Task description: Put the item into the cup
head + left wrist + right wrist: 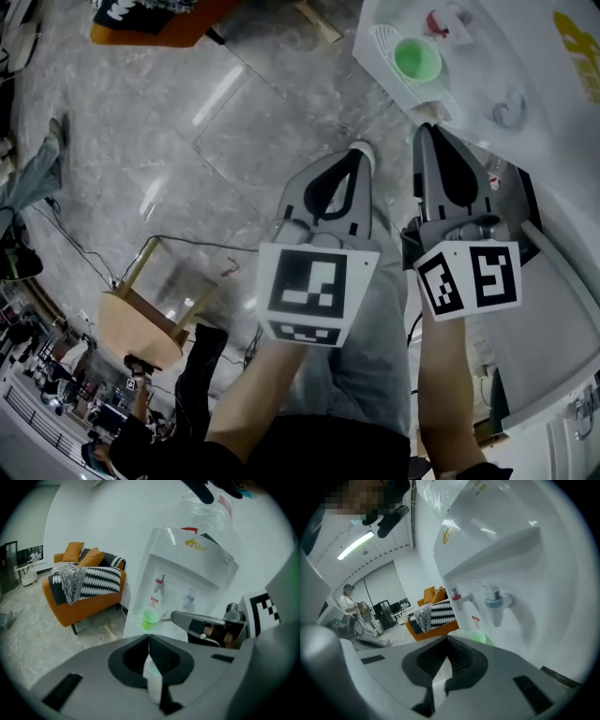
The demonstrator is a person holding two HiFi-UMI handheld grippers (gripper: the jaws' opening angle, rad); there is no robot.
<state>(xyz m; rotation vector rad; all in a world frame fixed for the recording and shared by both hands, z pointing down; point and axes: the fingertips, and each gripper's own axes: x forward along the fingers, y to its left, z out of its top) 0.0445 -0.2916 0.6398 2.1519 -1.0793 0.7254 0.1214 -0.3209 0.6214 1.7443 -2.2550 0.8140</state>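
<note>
L tongs (149,638) shut tight on the item (153,680), a small pale see-through thing, held in front of the water dispenser (197,569) and short of it. R tongs (448,638) have tips together w/ nothing btwn them, just beside L tongs, nearer the dispenser. Green cup (417,58) stands upright on the dispenser's drip tray (379,43), below the red tap (457,597). Blue tap (494,603) is next to it. Orange sofa (84,597) sits left of dispenser, well apart.

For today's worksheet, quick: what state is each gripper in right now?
Left gripper: closed on a pale item.
Right gripper: closed, empty.
</note>
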